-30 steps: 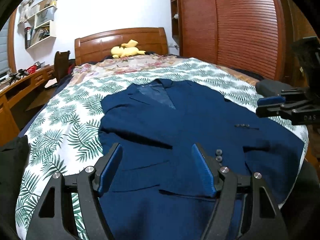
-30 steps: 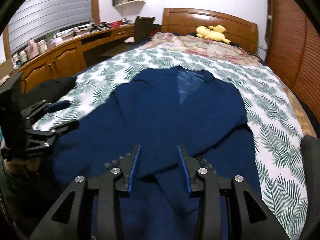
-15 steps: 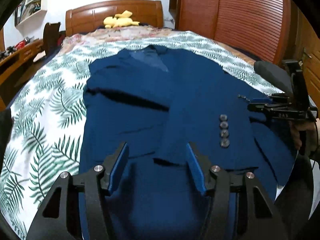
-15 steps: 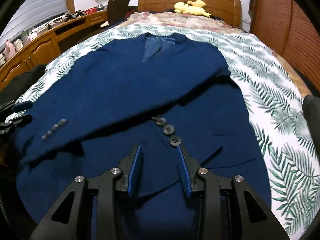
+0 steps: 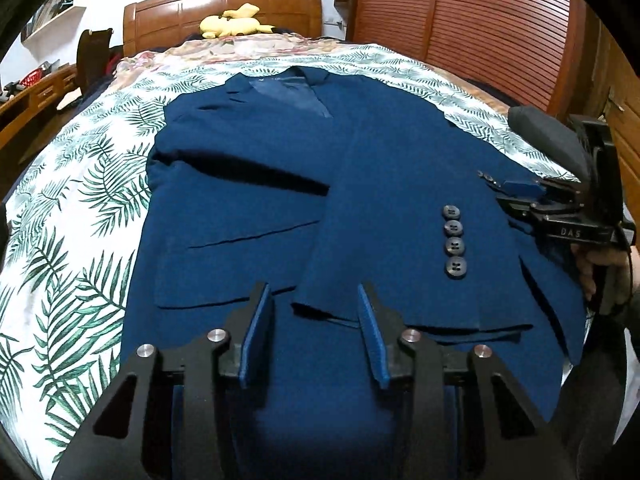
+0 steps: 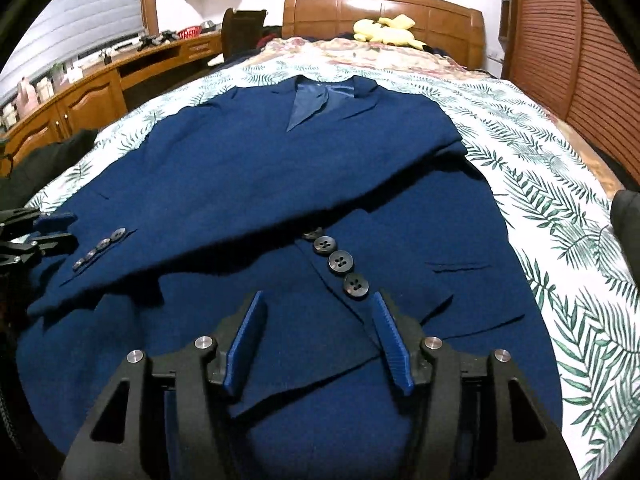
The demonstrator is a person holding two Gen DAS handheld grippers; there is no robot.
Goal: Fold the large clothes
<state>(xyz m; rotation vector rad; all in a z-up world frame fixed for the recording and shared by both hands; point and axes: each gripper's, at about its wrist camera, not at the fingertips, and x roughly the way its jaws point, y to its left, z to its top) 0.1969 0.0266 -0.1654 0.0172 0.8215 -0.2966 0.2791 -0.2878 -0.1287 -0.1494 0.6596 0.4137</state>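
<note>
A dark blue jacket (image 5: 360,208) fills the middle of both views, lying front up on a bed with its collar toward the top of the frame and its hem at the bottom, near the cameras. One sleeve (image 6: 224,216) is folded across the chest, running from the upper right of the right wrist view down to the middle left, where a row of small cuff buttons (image 6: 100,246) sits near the edge. Four larger front buttons (image 5: 454,242) run in a line right of centre in the left wrist view. The left claw (image 5: 316,332) sits at the bottom centre of its own view, its blue pads spread apart above the jacket's lower front, with nothing between them. The right claw (image 6: 318,338) sits at the bottom centre of its view, likewise spread wide over the fabric and gripping nothing; it also shows at the right edge of the left wrist view, beside the cuff. Under the jacket lies a white sheet with green leaf print (image 5: 80,216). At the top of the frame a yellow soft toy (image 5: 236,22) rests against the wooden headboard (image 6: 384,4). A wooden desk (image 6: 120,76) runs along the upper left, and slatted wooden wardrobe doors (image 5: 480,24) stand at the upper right.
</note>
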